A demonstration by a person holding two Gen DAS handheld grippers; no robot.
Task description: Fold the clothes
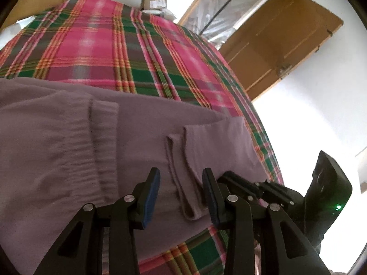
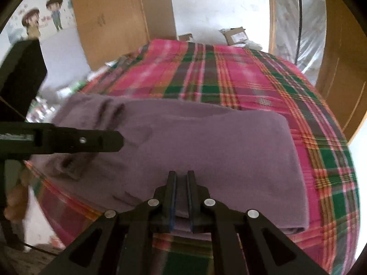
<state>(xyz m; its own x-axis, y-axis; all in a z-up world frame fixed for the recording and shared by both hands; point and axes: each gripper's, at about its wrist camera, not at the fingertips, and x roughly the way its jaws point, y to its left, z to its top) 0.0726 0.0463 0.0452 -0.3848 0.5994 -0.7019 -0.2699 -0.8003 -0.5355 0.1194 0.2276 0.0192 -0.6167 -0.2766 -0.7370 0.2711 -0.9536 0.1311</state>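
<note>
Mauve sweatpants (image 1: 128,137) lie folded on a pink and green plaid blanket (image 1: 103,45); the elastic waistband (image 1: 75,142) is at the left. My left gripper (image 1: 181,183) stands open just over the pants, with a raised fold of fabric (image 1: 183,194) between its blue pads. In the right wrist view the pants (image 2: 218,142) stretch across the blanket (image 2: 252,80). My right gripper (image 2: 181,178) is narrowed on the pants' near folded edge, with fabric filling the slim gap. The left gripper (image 2: 101,139) reaches in from the left over the cuffs (image 2: 73,167).
The blanket covers a bed whose edge curves off to the right. A wooden door (image 1: 282,34) and plastic sheeting (image 1: 218,16) stand beyond it. Cardboard boxes (image 2: 236,35) lie at the far end, and a tall cardboard panel (image 2: 114,18) leans at the back left. A hand (image 2: 16,201) shows at lower left.
</note>
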